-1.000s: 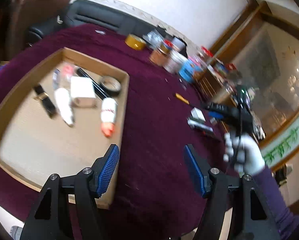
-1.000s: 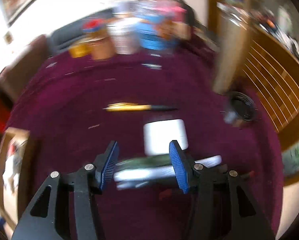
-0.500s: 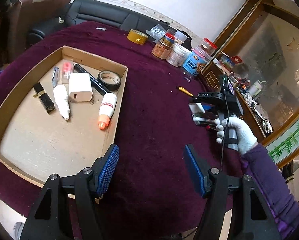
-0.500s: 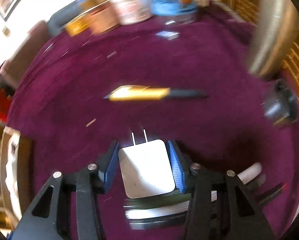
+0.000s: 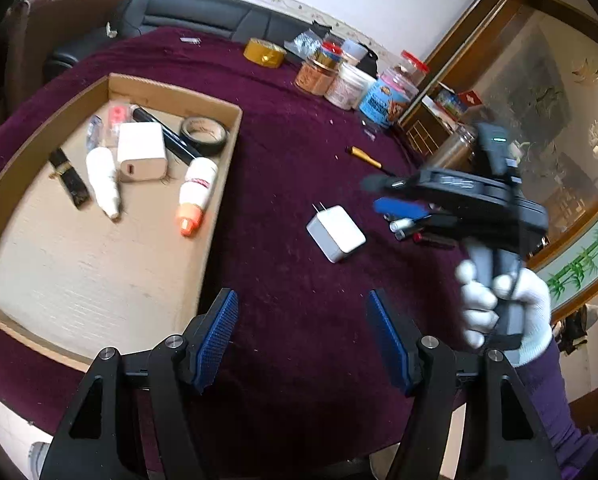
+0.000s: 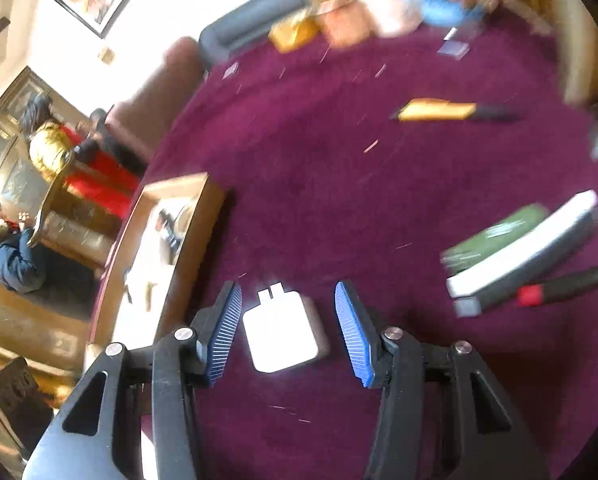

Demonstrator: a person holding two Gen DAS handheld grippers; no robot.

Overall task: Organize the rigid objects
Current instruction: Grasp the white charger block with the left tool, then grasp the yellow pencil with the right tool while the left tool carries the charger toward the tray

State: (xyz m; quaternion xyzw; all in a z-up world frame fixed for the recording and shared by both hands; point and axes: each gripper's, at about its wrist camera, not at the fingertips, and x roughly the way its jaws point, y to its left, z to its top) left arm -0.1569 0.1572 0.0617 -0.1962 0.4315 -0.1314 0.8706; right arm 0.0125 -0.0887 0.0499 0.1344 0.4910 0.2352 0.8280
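Observation:
A white plug charger [image 5: 336, 233] lies on the purple tablecloth between the cardboard tray [image 5: 203, 236] and a pile of pens and sticks [image 5: 415, 232]. In the right wrist view the charger [image 6: 281, 330] lies between my right gripper's [image 6: 289, 332] open jaws, not touching the pads. In the left wrist view the right gripper [image 5: 403, 207] hovers just right of the charger. My left gripper [image 5: 303, 336] is open and empty, above the cloth beside the tray's near right corner. The tray holds another white charger [image 5: 141, 151], bottles, a tape roll and pens.
A yellow-handled tool [image 5: 365, 157] lies on the cloth beyond the charger. Jars and a yellow tape roll [image 5: 265, 52] stand at the table's far edge. A green and white stick bundle [image 6: 519, 248] and a red-banded pen [image 6: 567, 284] lie right of my right gripper.
My right gripper closed around the white charger, slid it left toward the tray, and has opened; the charger lies free. My left gripper stayed open in place.

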